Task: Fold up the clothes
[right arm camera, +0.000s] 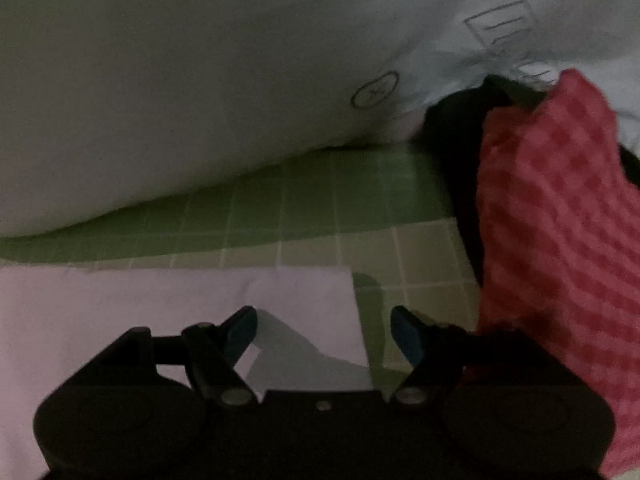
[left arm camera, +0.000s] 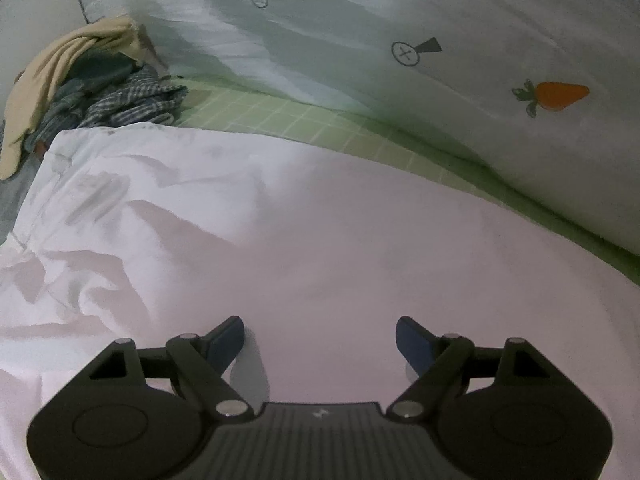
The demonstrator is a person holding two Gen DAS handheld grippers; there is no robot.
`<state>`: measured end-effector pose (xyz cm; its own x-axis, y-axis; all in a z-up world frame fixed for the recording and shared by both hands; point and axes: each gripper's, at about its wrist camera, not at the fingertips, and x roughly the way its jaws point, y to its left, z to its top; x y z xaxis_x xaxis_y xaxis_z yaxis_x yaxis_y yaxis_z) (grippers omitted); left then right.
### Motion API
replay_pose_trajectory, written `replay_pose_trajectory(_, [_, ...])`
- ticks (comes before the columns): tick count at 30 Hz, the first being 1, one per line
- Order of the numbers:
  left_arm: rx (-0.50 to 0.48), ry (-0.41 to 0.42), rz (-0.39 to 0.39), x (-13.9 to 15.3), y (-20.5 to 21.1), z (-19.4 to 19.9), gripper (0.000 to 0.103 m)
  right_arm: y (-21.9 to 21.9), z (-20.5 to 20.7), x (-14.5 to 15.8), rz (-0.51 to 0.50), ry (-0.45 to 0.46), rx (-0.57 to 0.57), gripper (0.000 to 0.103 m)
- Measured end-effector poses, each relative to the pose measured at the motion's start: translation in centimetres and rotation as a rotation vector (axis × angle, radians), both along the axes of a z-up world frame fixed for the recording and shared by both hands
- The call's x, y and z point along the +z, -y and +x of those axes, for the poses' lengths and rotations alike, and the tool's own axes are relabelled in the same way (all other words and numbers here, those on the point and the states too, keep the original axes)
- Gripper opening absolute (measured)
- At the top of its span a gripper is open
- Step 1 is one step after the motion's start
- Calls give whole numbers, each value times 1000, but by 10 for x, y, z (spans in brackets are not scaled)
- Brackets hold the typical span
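A white garment (left arm camera: pixel 320 232) lies spread on the green checked sheet (left arm camera: pixel 280 116), smooth at the right and creased at the left. My left gripper (left arm camera: pixel 320 340) hovers open just above its middle, nothing between the blue pads (left arm camera: pixel 226 342). In the right wrist view the same white garment (right arm camera: pixel 160 304) shows its straight right edge and corner on the sheet (right arm camera: pixel 320 200). My right gripper (right arm camera: pixel 324 332) is open over that corner, the left pad above the cloth, the right pad above bare sheet.
A white duvet (left arm camera: pixel 440 40) with a carrot print (left arm camera: pixel 556 95) bulges along the far side. A heap of checked and cream clothes (left arm camera: pixel 92 92) sits at the far left. A red checked cloth (right arm camera: pixel 560 260) over dark clothing (right arm camera: pixel 456 128) crowds the right gripper's right side.
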<state>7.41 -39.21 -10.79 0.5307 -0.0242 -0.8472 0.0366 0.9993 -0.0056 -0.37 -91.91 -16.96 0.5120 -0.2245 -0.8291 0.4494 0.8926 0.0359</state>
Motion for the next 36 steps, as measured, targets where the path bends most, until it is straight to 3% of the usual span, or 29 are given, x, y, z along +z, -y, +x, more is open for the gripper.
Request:
replay_pose_trajectory(1, [0,0,-1,-1,0,1,84,1,3,2,-3,-4,8,64])
replay_pose_trajectory(2, [1,0,-1,-1,1,2,84,2,5,5,3,-4,23,37])
replay_pose_trajectory(3, [1,0,-2,-2,1,3,84,3,9,9,30,5,51,24])
replay_pose_trajectory(8, [3,1,0,-3,1,6,84,11,37,30,-13,106,36,9])
replay_pose_trajectory(10, [2,5,1,-2,-1,4,84,8,46,36,-57,125,39,15])
replay_pose_trajectory(12, [2,9,-4,0,-4,0,84,-9,47,36,-175,72,51,29])
replay_pose_trajectory(13, [4,10,-7,1,-5,-2,84,-19,40,36,-208,51,51,29])
replay_pose_trajectory(18, [-2,9,-23,7,-15,-16,84,-69,-40,37,-96,93,52,36])
replay_pose_trajectory(21, [-12,13,-46,14,-20,-29,84,-94,-91,23,-15,49,14,40])
replay_pose_trajectory(24, [-27,44,-72,29,-26,-52,84,-108,-137,2,-6,-23,-77,40])
replay_pose_trajectory(26, [-37,75,-89,43,-32,-71,84,-117,-166,4,29,-1,-103,40])
replay_pose_trajectory(28, [-49,104,-104,56,-40,-93,84,-128,-196,16,45,49,-136,49])
replay_pose_trajectory(30, [-55,131,-112,67,-51,-113,84,-139,-227,31,48,120,-174,86])
replay_pose_trajectory(32, [-56,159,-116,75,-65,-134,85,-148,-249,42,40,201,-204,103])
replay_pose_trajectory(36, [-63,195,-100,78,-92,-170,88,-180,-278,42,30,210,-222,103])
